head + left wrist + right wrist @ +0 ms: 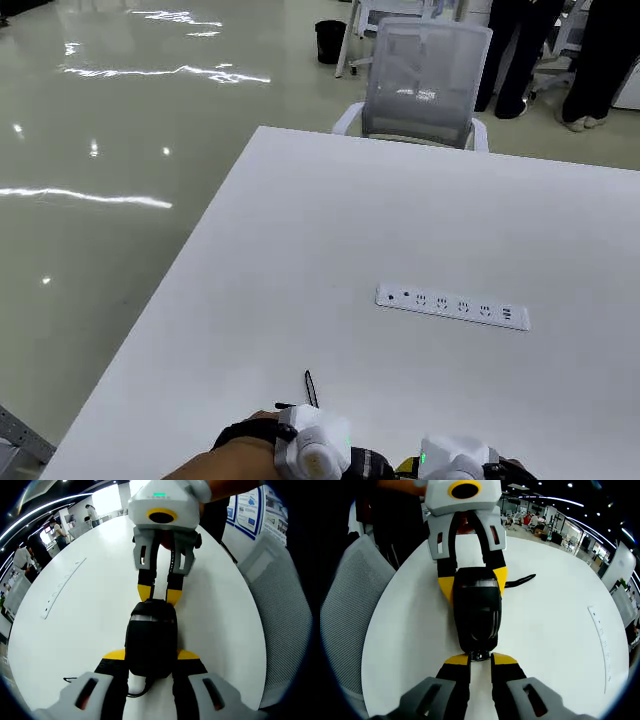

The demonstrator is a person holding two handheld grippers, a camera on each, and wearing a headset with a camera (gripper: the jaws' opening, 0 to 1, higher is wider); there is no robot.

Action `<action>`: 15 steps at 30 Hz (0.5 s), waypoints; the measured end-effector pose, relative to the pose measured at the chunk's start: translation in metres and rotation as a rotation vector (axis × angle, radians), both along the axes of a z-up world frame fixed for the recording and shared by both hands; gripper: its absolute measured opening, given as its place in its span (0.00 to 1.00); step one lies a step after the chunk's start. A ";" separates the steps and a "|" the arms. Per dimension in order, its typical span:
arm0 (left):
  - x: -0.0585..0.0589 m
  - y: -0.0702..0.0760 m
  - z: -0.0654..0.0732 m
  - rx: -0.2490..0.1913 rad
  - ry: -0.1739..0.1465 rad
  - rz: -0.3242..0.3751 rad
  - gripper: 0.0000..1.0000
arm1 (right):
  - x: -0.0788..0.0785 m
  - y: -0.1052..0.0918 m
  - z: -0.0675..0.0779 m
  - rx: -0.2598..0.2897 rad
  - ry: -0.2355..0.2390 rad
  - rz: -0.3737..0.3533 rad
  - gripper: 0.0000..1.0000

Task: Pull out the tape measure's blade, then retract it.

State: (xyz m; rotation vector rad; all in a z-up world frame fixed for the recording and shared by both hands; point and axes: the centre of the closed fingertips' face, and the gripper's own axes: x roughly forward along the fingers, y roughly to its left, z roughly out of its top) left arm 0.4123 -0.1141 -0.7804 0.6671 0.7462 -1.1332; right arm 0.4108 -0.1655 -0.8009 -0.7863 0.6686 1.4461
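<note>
Left tool (pixel 151 655) is clamped on the black tape measure (pixel 150 632). I see its yellow-tipped jaws pressed against either flank of the case at the bottom centre of the left gripper view. Right tool (pixel 481 659) meets it head-on. At the bottom of the right gripper view its jaws are drawn in narrow around the small metal end tab (pixel 479 655) at the case's mouth, pinching it. The tab sits tight against the case. A thin black cord (pixel 520 579) trails from the far end of the case and lies on the white desk (pixel 400 220), toward the upper right of that view. In the head view both tools sit at the bottom edge, close together, with the case between them. A white power strip (pixel 452 306) lies flat on the desk, well apart from them, right of centre. A grey mesh chair (pixel 425 85) stands at the desk's far edge near the top of the frame, and glossy floor (pixel 100 150) spreads across the left side.
</note>
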 end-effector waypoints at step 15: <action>0.001 -0.001 -0.006 0.039 0.017 0.057 0.31 | -0.001 0.000 -0.002 -0.029 -0.003 -0.010 0.14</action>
